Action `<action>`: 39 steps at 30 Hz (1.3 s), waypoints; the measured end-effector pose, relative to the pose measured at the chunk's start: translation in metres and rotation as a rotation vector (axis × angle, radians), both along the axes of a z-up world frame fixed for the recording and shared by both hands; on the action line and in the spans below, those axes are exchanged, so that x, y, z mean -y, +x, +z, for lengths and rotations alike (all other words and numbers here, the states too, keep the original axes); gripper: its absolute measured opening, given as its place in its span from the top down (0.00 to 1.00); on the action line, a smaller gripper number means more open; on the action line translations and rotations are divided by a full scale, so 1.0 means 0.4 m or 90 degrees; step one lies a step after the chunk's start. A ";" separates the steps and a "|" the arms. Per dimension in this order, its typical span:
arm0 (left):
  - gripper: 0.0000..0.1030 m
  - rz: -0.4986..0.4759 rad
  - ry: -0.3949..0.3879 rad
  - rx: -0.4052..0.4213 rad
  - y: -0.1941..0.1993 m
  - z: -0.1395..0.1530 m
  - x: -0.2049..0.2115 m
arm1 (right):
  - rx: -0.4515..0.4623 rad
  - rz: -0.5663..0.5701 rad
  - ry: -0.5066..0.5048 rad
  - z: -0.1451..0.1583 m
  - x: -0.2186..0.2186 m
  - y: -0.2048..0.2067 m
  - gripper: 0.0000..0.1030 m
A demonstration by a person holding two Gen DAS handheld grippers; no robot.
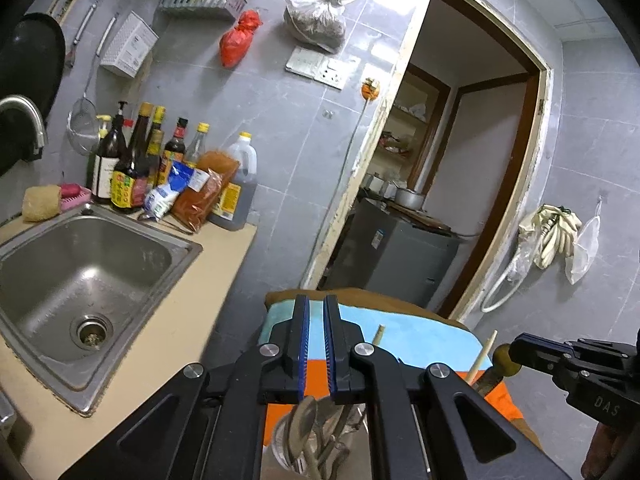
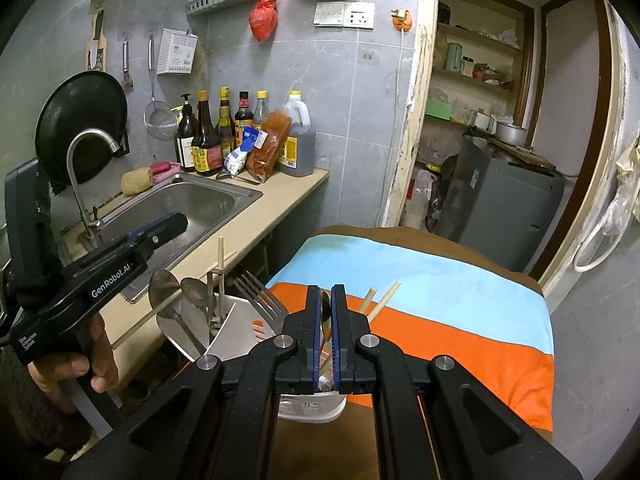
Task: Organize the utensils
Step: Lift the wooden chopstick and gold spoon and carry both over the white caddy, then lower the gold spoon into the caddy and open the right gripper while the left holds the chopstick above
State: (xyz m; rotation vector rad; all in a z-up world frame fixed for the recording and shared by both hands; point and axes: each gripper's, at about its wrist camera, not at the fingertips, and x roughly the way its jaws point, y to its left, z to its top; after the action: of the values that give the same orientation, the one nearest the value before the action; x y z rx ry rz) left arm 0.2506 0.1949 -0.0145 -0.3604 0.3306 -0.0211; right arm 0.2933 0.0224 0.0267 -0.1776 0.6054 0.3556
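Observation:
My right gripper (image 2: pixel 326 290) is shut on a metal spoon (image 2: pixel 325 312), held over the white utensil holder (image 2: pixel 240 330). The holder stands at the near left of a table under a blue and orange cloth (image 2: pixel 440 280) and contains spoons (image 2: pixel 192 292), a fork (image 2: pixel 260 296) and chopsticks. Two chopsticks (image 2: pixel 382 298) lie on the cloth just beyond my fingers. A hand holds my left gripper (image 2: pixel 180 222) above the holder, shut with nothing in it. In the left wrist view, the left gripper (image 1: pixel 316 302) hangs over the spoons (image 1: pixel 304 428), and the right gripper (image 1: pixel 516 350) comes in from the right with the spoon (image 1: pixel 505 360).
A steel sink (image 2: pixel 180 204) with a faucet (image 2: pixel 86 152) sits in the counter to the left. Sauce bottles (image 2: pixel 224 136) and packets crowd the counter's back corner. Behind the table, a doorway opens onto a grey cabinet (image 2: pixel 508 208). Tools hang on the tiled wall.

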 end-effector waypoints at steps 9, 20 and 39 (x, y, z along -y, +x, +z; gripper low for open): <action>0.94 -0.014 -0.009 -0.040 0.013 -0.032 0.001 | 0.000 0.000 0.005 -0.006 0.004 -0.005 0.97; 0.91 -0.030 -0.033 -0.069 0.002 -0.063 -0.009 | -0.011 0.001 0.007 -0.009 -0.008 0.000 0.97; 0.72 -0.050 -0.084 -0.174 -0.063 -0.106 -0.018 | -0.015 0.015 0.014 -0.015 -0.025 0.001 0.97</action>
State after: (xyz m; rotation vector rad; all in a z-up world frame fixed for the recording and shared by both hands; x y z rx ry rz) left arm 0.2255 0.2020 -0.0571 -0.4828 0.6165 -0.0714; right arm 0.2935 0.0325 0.0207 -0.1596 0.6229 0.3872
